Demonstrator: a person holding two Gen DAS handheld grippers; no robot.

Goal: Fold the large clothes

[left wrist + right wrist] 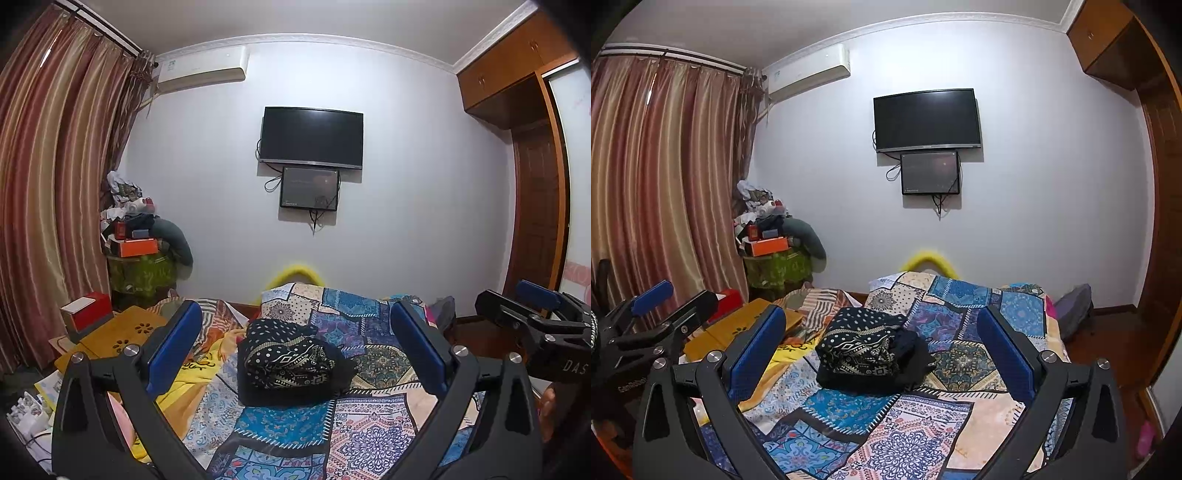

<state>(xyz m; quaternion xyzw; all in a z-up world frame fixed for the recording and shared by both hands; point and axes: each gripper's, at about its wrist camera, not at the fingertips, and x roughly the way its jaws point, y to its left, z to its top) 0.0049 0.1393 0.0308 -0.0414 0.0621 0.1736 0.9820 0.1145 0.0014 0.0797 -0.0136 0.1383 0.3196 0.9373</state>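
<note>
A black garment with white dots and a geometric band (286,360) lies folded in a compact bundle on the patchwork bedspread (369,424). It also shows in the right wrist view (866,350). My left gripper (295,345) is open and empty, held above the bed with the bundle between and beyond its blue pads. My right gripper (882,345) is open and empty, likewise framing the bundle from a distance. The right gripper shows at the right edge of the left view (532,314); the left gripper shows at the left edge of the right view (661,314).
A yellow cloth (192,384) lies on the bed left of the bundle. A low wooden table (122,332) with a red box (86,308) stands at the left. A cluttered stand (142,254), curtains (48,184), a wall TV (312,136) and a wardrobe (535,184) surround the bed.
</note>
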